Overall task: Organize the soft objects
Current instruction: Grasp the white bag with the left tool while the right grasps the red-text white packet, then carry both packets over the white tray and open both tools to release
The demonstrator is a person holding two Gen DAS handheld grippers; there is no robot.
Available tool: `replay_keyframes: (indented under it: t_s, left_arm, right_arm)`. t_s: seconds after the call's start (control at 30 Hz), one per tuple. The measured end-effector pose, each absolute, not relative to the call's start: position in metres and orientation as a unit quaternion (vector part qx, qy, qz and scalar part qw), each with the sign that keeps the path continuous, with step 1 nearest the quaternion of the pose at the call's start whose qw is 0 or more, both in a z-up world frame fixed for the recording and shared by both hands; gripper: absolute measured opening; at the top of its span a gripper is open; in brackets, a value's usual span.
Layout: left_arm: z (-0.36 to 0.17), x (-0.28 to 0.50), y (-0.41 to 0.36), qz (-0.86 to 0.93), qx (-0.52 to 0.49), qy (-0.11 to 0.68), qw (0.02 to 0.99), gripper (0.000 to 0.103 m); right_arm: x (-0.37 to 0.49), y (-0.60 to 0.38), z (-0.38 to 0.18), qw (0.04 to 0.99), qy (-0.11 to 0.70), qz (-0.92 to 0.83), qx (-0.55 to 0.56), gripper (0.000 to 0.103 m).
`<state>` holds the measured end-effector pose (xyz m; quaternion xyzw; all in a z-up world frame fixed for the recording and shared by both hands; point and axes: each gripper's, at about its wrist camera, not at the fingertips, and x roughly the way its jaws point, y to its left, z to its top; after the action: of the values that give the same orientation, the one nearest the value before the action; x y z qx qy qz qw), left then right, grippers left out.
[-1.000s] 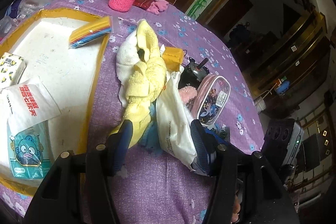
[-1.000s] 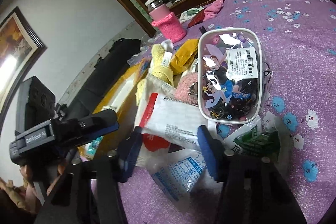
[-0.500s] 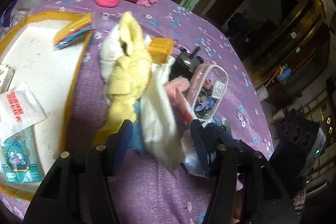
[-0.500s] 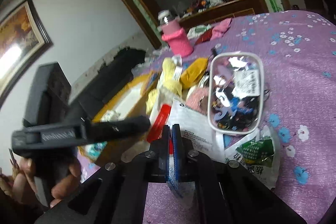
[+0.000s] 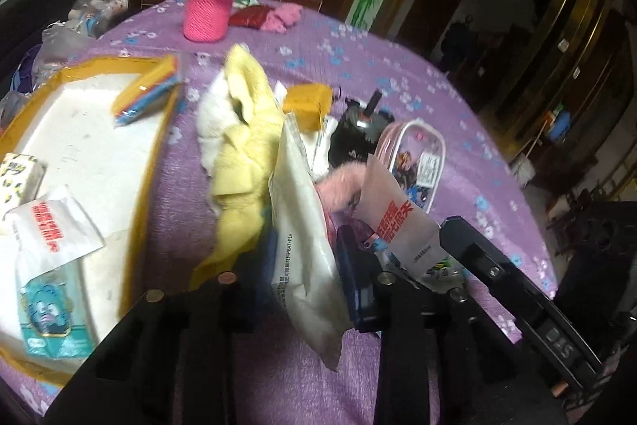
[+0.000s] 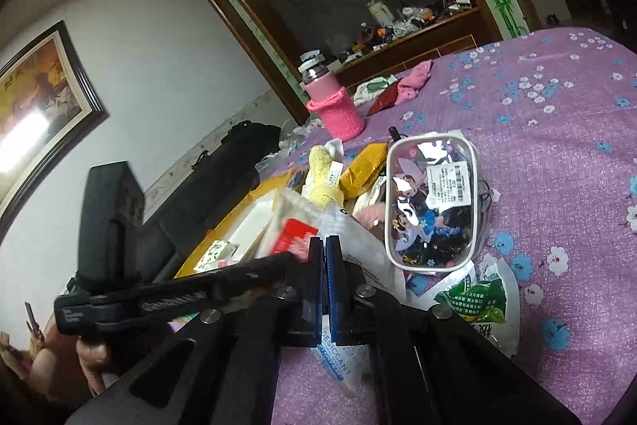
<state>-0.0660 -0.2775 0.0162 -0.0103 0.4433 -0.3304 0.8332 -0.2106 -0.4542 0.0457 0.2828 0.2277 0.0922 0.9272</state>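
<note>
Two grippers work mid-table: left gripper (image 5: 304, 265) closing on a white packet (image 5: 306, 245); right gripper (image 6: 324, 289) clamped on a desiccant sachet (image 6: 338, 357).

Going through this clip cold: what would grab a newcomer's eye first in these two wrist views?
The jumble of soft things mid-table on the purple floral tablecloth: a yellow towel beside a white packet that stands between the closing jaws of the left gripper. Behind it stands a bottle in a pink knitted sleeve. The right gripper is shut on a thin sachet, next to a clear cartoon pouch.
</note>
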Motion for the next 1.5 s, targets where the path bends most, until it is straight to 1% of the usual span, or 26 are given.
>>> replay_keyframes:
  t_s: [0.17, 0.27, 0.4, 0.77, 0.97, 1.2, 1.33, 1.5]
  left_arm:
    - [0.027, -0.066, -0.247, -0.36, -0.069, 0.451, 0.814, 0.027]
    - [0.032, -0.066, -0.231, -0.357, -0.085, 0.441, 0.819, 0.027]
    - [0.035, -0.061, -0.208, -0.359, -0.137, 0.433, 0.816, 0.027]
    - [0.037, -0.051, -0.175, -0.336, -0.162, 0.422, 0.826, 0.027]
    - [0.045, -0.038, -0.141, -0.32, -0.188, 0.409, 0.834, 0.028]
    - [0.052, -0.006, -0.092, -0.278, -0.203, 0.387, 0.856, 0.028]
    - [0.045, 0.023, -0.078, -0.274, -0.211, 0.397, 0.85, 0.028]
    - [0.031, 0.052, -0.086, -0.273, -0.198, 0.422, 0.842, 0.028]
  right_arm:
    - [-0.214, -0.45, 0.05, 0.934, 0.206, 0.105, 0.273, 0.0]
    - [-0.215, -0.449, 0.049, 0.934, 0.198, 0.113, 0.274, 0.0]
    - [-0.219, -0.45, 0.052, 0.933, 0.181, 0.115, 0.289, 0.0]
    - [-0.197, -0.414, 0.074, 0.93, 0.19, 0.145, 0.28, 0.001]
    - [-0.157, -0.376, 0.086, 0.923, 0.206, 0.181, 0.272, 0.001]
    - [-0.083, -0.33, 0.092, 0.913, 0.236, 0.21, 0.26, 0.001]
    - [-0.037, -0.31, 0.091, 0.908, 0.253, 0.213, 0.256, 0.001]
    - [0.006, -0.287, 0.085, 0.915, 0.268, 0.191, 0.234, 0.001]
